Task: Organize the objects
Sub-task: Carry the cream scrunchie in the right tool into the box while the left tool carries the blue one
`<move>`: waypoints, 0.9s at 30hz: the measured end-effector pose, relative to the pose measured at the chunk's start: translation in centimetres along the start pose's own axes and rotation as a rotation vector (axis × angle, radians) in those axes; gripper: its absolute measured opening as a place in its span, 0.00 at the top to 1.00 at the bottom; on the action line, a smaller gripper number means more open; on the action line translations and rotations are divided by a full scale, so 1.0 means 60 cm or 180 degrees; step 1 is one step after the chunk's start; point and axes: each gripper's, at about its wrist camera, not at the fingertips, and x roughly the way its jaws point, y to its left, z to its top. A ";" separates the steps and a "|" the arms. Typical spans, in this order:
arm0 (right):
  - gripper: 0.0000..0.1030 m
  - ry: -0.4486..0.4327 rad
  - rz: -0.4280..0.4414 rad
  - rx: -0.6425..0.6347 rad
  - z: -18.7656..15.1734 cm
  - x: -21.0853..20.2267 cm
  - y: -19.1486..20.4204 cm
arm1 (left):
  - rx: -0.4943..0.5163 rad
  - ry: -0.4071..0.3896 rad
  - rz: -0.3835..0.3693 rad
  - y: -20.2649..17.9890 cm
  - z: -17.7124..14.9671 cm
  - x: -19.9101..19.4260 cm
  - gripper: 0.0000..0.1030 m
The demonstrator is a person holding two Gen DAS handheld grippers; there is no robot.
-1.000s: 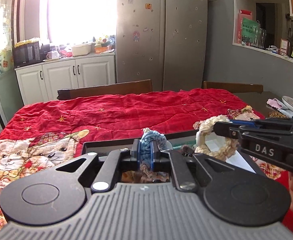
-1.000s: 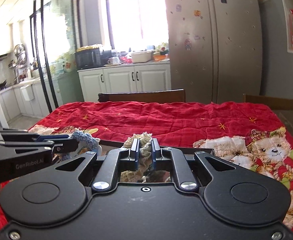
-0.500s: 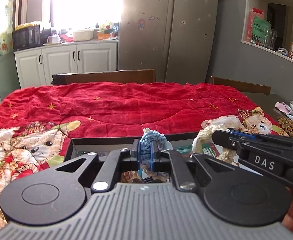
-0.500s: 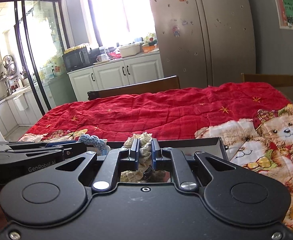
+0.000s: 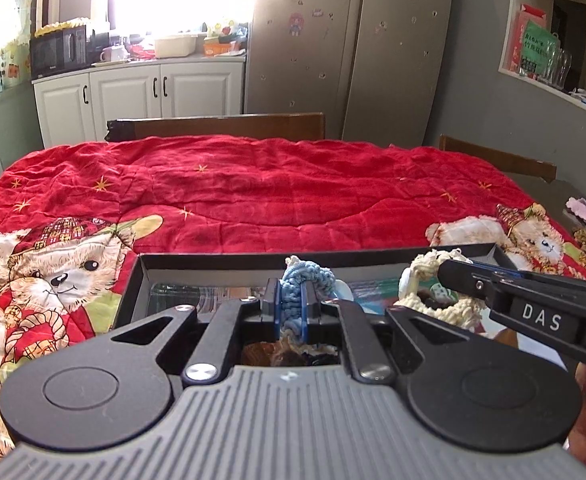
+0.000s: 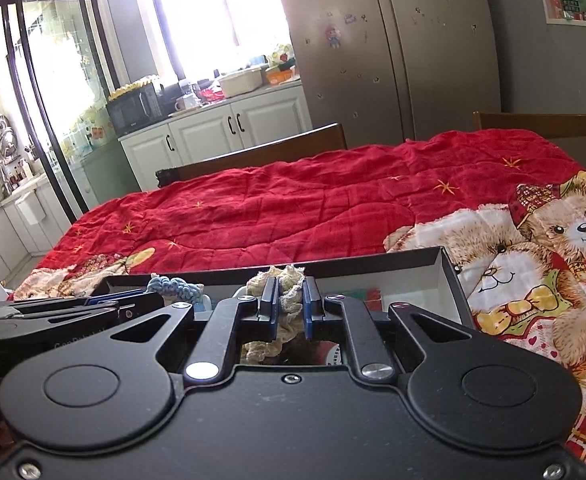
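Lower and further forward than a second ago in both wrist views: black box (image 5: 213, 258) now fully in view below both grippers, more of the red bear-print blanket (image 5: 277, 196) showing beyond it. Left gripper (image 5: 291, 306) clamped nearly closed on a blue knitted rope toy (image 5: 307, 278), held over the near part of the box. Right gripper (image 6: 290, 309) likewise pinched tight on a cream knitted rope toy (image 6: 283, 280), just right of the blue one and also above the box. Same grips as before. "DAS" readable in white on the right gripper's side in the left view; "GenRobot" lettering on the left gripper only partly legible in the right view.
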 end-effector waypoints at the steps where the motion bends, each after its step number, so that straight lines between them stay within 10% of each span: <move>1: 0.89 0.0012 -0.0009 0.0002 -0.001 0.002 -0.001 | 0.0000 0.0016 0.0011 0.000 -0.001 0.002 0.89; 27: 0.83 0.0213 -0.0096 -0.0096 -0.006 0.017 0.003 | 0.0136 0.0138 0.0220 -0.009 -0.007 0.016 0.86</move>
